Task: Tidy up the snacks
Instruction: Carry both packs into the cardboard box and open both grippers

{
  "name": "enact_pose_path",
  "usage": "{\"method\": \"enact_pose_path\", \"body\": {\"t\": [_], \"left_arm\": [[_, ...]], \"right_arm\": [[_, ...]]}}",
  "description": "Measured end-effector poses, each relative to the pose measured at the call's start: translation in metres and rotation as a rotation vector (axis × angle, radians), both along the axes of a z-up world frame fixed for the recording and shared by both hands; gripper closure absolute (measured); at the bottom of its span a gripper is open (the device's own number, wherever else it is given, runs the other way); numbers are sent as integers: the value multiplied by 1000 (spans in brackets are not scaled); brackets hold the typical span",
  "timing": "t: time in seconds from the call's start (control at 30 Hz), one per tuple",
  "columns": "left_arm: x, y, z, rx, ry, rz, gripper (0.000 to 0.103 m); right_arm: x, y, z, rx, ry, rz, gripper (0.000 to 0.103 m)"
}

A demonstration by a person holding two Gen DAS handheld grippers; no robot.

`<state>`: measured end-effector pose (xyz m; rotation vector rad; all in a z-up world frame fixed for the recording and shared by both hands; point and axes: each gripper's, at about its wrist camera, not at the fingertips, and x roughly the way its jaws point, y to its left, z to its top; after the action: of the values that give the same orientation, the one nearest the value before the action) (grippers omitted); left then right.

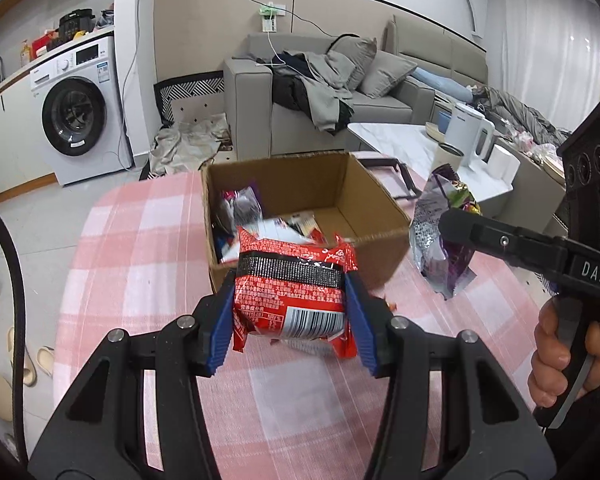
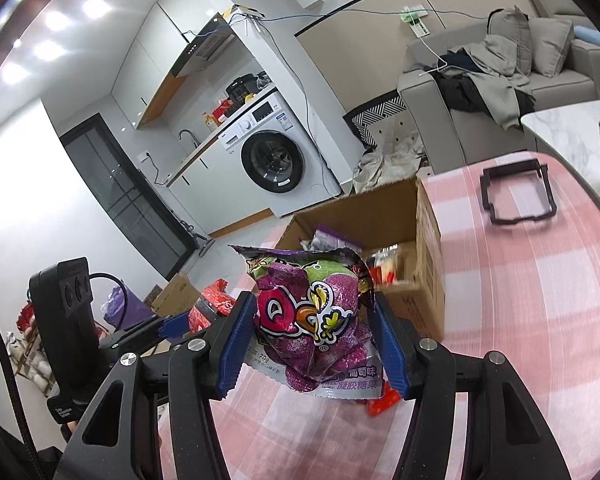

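On the pink checked surface (image 1: pixel 140 240) stands an open box (image 1: pixel 380 204) holding snacks. Just before it, the left tool (image 1: pixel 290 312) clamps a red packet (image 1: pixel 292 292); beside the box, the right tool (image 2: pixel 308 344) clamps a purple bag (image 2: pixel 312 316).

The left gripper (image 1: pixel 290 312) is seen closed, its two blue ribbed pads (image 1: pixel 222 328) pressed against opposite sides of a red snack packet (image 1: pixel 292 284), which is held level between them. The right gripper (image 2: pixel 310 340) is likewise clamped, its blue pads (image 2: pixel 236 344) squeezing a purple candy bag (image 2: pixel 312 316) held upright. In the left wrist view, the right gripper's handle is gripped by the person's right hand (image 1: pixel 560 356), fingers wrapped around the trigger. The two grippers are held side by side, near each other but apart.
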<state>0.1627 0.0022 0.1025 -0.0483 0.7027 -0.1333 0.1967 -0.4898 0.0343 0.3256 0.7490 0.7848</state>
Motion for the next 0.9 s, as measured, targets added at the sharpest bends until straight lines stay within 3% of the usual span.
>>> {"method": "enact_pose_path", "body": {"t": [0.5,0.9], "left_arm": [[51,7,12,12,-27,38,55],[100,11,-5,-7,-22,48,55]], "right_arm": [[31,6,21,14,-56,-53,45],[66,16,4,35,-28,-93,45]]}}
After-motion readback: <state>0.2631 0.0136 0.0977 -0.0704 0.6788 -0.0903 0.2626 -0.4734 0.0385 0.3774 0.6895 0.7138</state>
